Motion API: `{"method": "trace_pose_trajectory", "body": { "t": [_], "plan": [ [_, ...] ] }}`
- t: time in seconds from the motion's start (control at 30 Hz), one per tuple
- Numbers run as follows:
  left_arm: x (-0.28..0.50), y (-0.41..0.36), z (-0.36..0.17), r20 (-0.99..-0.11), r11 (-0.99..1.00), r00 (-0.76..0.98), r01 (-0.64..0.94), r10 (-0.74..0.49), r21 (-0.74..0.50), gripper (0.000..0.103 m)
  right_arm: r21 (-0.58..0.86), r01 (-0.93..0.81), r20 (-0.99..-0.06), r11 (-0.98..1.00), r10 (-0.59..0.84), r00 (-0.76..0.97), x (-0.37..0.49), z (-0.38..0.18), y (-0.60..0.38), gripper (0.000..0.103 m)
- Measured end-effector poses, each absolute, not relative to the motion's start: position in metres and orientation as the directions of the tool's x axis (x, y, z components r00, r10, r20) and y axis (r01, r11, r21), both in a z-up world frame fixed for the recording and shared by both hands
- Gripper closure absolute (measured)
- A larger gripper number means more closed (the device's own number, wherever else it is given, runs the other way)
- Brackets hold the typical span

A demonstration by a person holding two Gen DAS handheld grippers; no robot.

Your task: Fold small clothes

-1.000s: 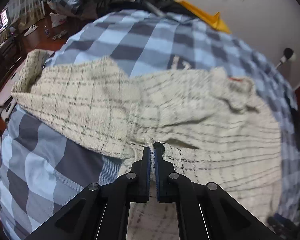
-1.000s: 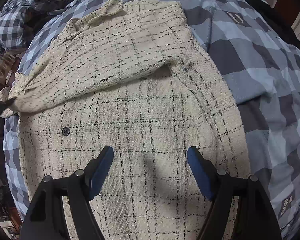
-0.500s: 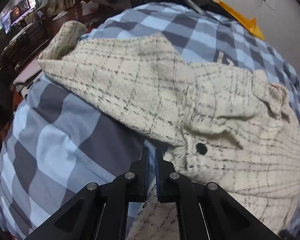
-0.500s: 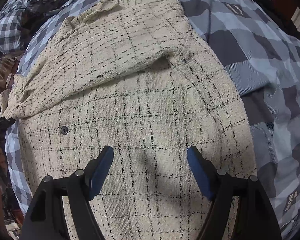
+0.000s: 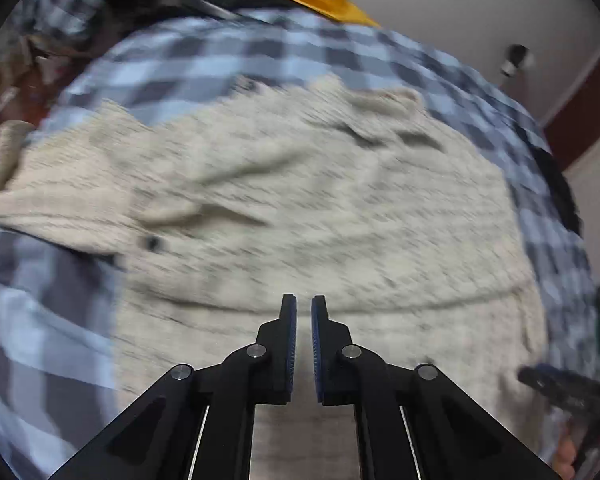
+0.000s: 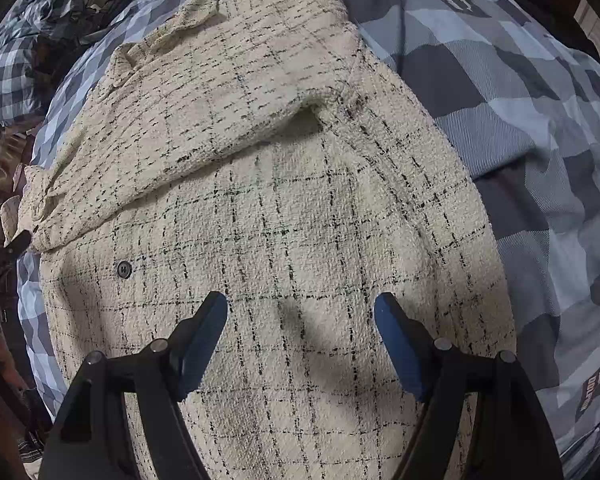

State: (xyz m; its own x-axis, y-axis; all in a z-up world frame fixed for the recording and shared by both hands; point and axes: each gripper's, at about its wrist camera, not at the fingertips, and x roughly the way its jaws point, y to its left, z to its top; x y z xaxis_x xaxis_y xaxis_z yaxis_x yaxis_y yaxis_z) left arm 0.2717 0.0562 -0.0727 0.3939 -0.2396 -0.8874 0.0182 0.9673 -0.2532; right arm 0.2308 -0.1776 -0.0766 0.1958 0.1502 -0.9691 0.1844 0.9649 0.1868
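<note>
Cream tweed jacket (image 6: 300, 208) lies flat on checked bedspread (image 6: 520, 128), 1 sleeve (image 6: 204, 120) folded across chest. Thick, soft, non-slip, likely holds crease; grab hem or side edge. Left gripper (image 5: 303, 320) jaws just cracked open, nothing between. Right gripper (image 6: 300, 320) wide, empty, above lower body. Bedspread free to right

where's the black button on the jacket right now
In the right wrist view, the black button sits on the cream jacket, lower left, just below the folded sleeve.
</note>
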Motion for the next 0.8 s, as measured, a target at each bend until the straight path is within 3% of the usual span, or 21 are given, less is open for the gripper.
{"method": "trace_pose_trajectory", "body": {
  "t": [0.03, 0.07, 0.1, 0.17, 0.27, 0.57, 0.63, 0.73, 0.8],
  "plan": [
    [0.269, 0.05, -0.075, -0.892, 0.969, 0.385, 0.023, -0.236, -0.247, 0.071, 0.186, 0.183, -0.969, 0.965, 0.15, 0.197, 0.231, -0.074, -0.177, 0.03],
    [0.266, 0.044, -0.078, -0.896, 0.972, 0.383, 0.026, -0.224, -0.232, 0.025, 0.185, 0.18, -0.969, 0.966, 0.148, 0.198, 0.232, -0.074, -0.176, 0.03],
    [0.265, 0.04, -0.081, -0.893, 0.973, 0.39, 0.032, -0.224, -0.231, 0.002, 0.182, 0.178, -0.969, 0.967, 0.146, 0.198, 0.233, -0.075, -0.176, 0.03],
    [0.265, 0.032, -0.089, -0.894, 0.968, 0.375, 0.052, -0.246, -0.245, 0.0, 0.18, 0.176, -0.97, 0.968, 0.145, 0.192, 0.235, -0.076, -0.175, 0.03],
    [0.269, 0.03, -0.104, -0.919, 0.982, 0.352, 0.007, -0.18, -0.189, 0.0, 0.187, 0.177, -0.97, 0.966, 0.153, 0.187, 0.232, -0.077, -0.178, 0.03],
    [0.293, 0.077, -0.138, -0.923, 0.983, 0.356, -0.157, 0.148, 0.097, 0.0, 0.175, 0.185, -0.972, 0.967, 0.14, 0.188, 0.236, -0.079, -0.181, 0.03],
    [0.29, 0.092, -0.136, -0.914, 0.984, 0.381, -0.161, 0.136, 0.079, 0.0, 0.172, 0.197, -0.973, 0.965, 0.135, 0.189, 0.238, -0.081, -0.185, 0.03],
    [0.28, 0.106, -0.117, -0.869, 0.959, 0.428, -0.233, 0.249, 0.16, 0.0, 0.173, 0.213, -0.971, 0.962, 0.13, 0.202, 0.243, -0.081, -0.19, 0.03],
    [0.269, 0.111, -0.101, -0.838, 0.959, 0.486, -0.248, 0.247, 0.139, 0.0, 0.161, 0.193, -0.965, 0.968, 0.114, 0.237, 0.249, -0.076, -0.189, 0.03]
  ]
}}
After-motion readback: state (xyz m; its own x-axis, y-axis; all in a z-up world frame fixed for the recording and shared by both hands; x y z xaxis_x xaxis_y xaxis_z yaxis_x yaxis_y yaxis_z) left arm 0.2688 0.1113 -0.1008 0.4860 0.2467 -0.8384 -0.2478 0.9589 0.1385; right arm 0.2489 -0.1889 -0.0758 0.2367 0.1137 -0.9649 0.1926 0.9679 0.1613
